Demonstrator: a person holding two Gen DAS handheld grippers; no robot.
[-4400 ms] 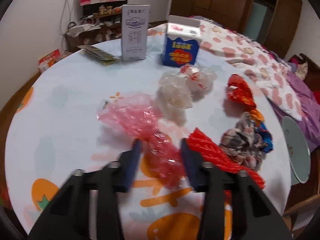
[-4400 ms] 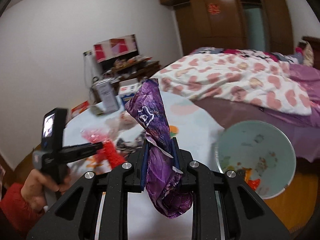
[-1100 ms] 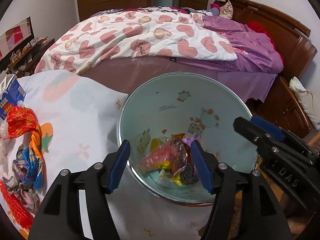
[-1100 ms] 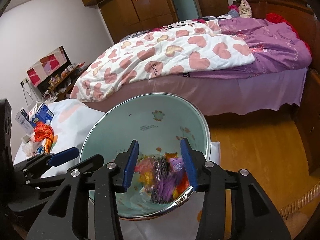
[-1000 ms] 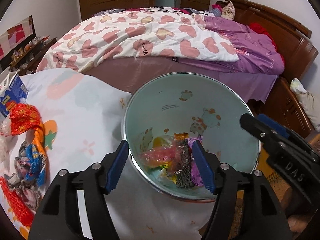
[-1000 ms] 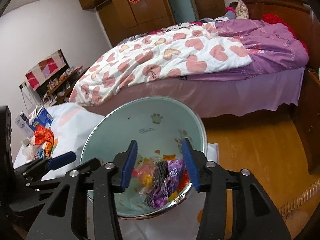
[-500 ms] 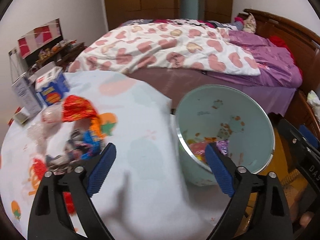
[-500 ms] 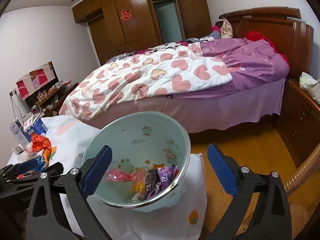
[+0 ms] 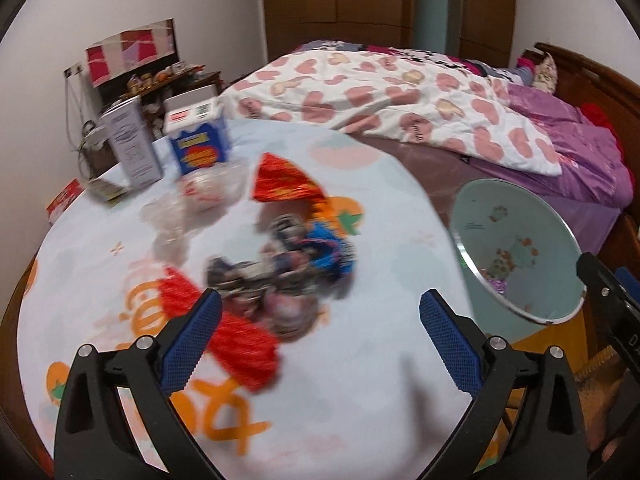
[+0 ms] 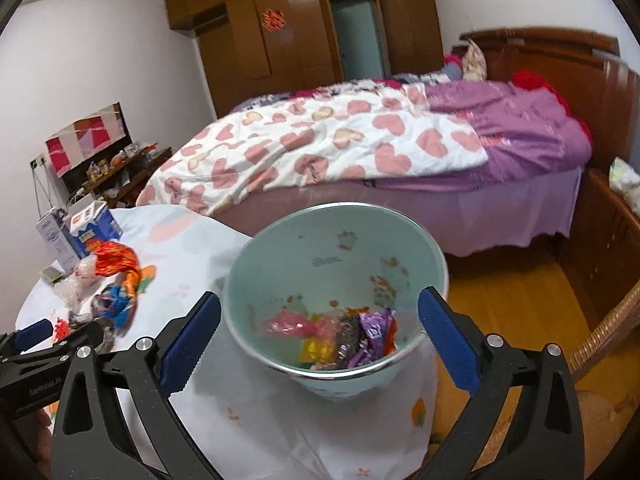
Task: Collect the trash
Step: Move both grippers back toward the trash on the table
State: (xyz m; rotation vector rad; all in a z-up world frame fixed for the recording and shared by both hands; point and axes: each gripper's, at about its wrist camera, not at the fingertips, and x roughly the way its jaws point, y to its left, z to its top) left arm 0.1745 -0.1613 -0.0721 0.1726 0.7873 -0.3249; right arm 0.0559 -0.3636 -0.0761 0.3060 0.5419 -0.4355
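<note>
Red crinkled wrapper [image 9: 236, 344] is lying closest to the left claw [image 9: 318, 338], just ahead of its left finger [image 9: 190, 338] and a little to that side. This claw is standing wide spread and is holding nothing. The wrapper's long axis is running slanted, from far-left toward near-right, so I judge the claw needs a small shift to its left and perhaps a turn to pinch across the narrow width.

Directly ahead, between the two fingers, a dark crumpled heap of wrappers [image 9: 280, 280] is lying on the worktop [image 9: 380, 380], with a blue piece at its far right end. Farther on there are an orange-red foil bag [image 9: 284, 182] and clear plastic bags [image 9: 192, 204]. Behind them two cartons, a white one [image 9: 132, 148] and a blue one [image 9: 198, 144], are standing upright. The left view is blurred, so fine edges are hard to tell.

The right claw [image 10: 318, 338] is also wide spread and empty, and it is pointing over the pale green bin [image 10: 280, 248], which is standing just beside the worktop edge, to the right of the remaining trash. Pink, yellow and purple wrappers [image 10: 332, 336] are already lying at the bottom of the bin. The left claw is clearly the nearer one to the trash on the worktop; the right one is well apart from it.
</note>
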